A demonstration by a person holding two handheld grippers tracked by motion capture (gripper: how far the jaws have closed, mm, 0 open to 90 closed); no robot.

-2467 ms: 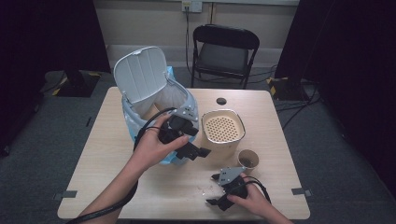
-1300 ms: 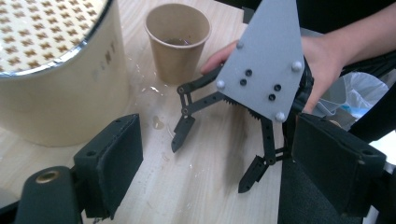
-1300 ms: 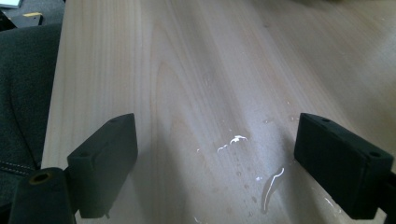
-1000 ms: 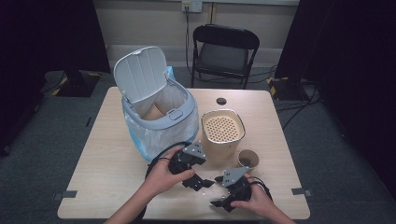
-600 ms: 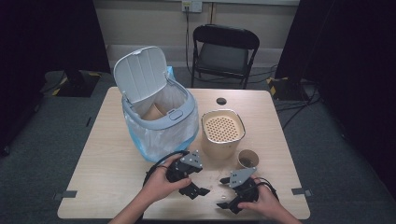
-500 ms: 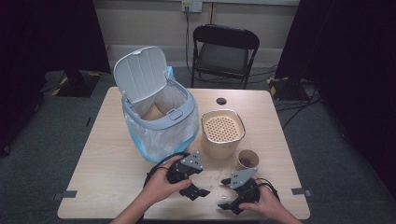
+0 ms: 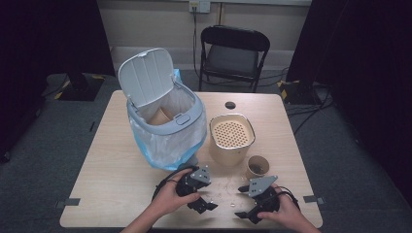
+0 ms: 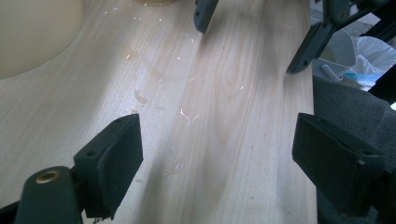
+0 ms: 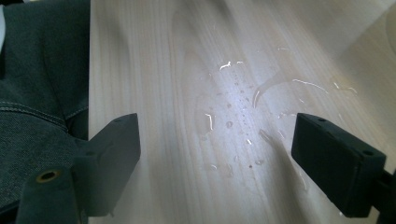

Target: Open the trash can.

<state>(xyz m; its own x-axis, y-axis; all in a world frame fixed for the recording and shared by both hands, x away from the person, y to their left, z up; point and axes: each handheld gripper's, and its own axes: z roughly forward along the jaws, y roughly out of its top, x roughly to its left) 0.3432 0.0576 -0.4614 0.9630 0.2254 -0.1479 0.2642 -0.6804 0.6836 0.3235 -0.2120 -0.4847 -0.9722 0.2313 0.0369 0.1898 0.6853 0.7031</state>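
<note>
Both tools sit low in the high view, near the bottom edge of the pale wood-grain worktop [image 7: 111, 165]. The left hand-held gripper [image 7: 203, 205] has its black, blocky, matte jaws spread wide with nothing between them; the right hand-held gripper [image 7: 244, 215] is likewise released and empty, its jaws having just been closing slightly. Between the two lies a patch of small glossy water droplets [image 9: 233, 116], glinting on the smooth laminate. Just above it, in the frame's centre, stand a squat cream canister [image 7: 231, 141] with a perforated round top and a small brown paper cup [image 7: 257, 166]. To the left of centre stands a grey plastic bin [image 7: 165, 121] with its hinged lid up and a crinkled translucent liner. The cup's contents are too dark to make out, and the person's forearms are cut off by the bottom edge.
</note>
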